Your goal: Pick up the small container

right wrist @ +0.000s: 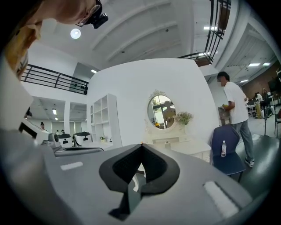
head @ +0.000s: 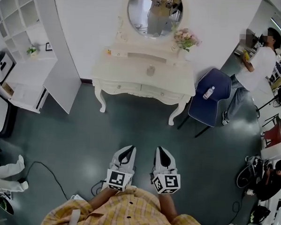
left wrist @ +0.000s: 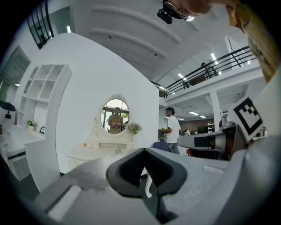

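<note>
The left gripper (head: pixel 127 150) and the right gripper (head: pixel 162 151) are held side by side and level, just in front of a person in a yellow checked shirt (head: pixel 126 212), over a dark floor (head: pixel 73 134). In each gripper's own view the two jaws meet at the tip with nothing between them, so both are closed and empty. The small container (head: pixel 150 70) stands on the top of a white dressing table (head: pixel 126 73) against the far wall, well apart from both grippers. It sits near the middle of the top, below an oval mirror (head: pixel 154 11). It looks like a little pale jar, though it is too small to be sure. Flowers (head: pixel 185 39) stand at the table's right end, and a blue chair (head: pixel 218 106) beside the table carries a bottle (head: pixel 208 92).
</note>
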A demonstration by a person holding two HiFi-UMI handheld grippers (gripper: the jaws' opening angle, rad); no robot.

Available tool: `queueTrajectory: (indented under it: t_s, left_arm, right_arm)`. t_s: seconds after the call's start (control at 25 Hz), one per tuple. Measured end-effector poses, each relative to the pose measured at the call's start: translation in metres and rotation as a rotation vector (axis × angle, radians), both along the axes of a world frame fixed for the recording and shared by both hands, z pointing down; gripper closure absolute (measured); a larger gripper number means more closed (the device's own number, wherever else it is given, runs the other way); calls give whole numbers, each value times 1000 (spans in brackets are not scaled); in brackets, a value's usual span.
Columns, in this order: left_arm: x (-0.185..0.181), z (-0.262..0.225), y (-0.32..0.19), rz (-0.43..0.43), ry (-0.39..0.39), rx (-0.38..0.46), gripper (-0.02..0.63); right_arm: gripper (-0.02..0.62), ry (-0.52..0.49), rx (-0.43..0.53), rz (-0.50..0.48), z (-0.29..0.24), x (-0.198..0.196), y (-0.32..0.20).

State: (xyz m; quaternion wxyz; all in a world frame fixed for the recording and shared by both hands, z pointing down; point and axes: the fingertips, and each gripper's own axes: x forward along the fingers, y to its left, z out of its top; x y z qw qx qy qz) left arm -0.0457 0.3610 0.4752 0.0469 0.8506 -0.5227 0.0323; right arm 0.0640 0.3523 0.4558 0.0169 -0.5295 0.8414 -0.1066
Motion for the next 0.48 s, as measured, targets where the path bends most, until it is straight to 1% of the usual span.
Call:
queueTrajectory:
  t_s: [0.24, 0.48]
  left_arm:
    - [-17, -16, -94, -7, 21, 2, 607]
    - [-26, -23, -176, 21, -1, 25, 607]
  right_arm:
    - [601, 5, 0, 16, -13, -9, -88]
    - [598, 12, 19, 47, -22, -20, -165]
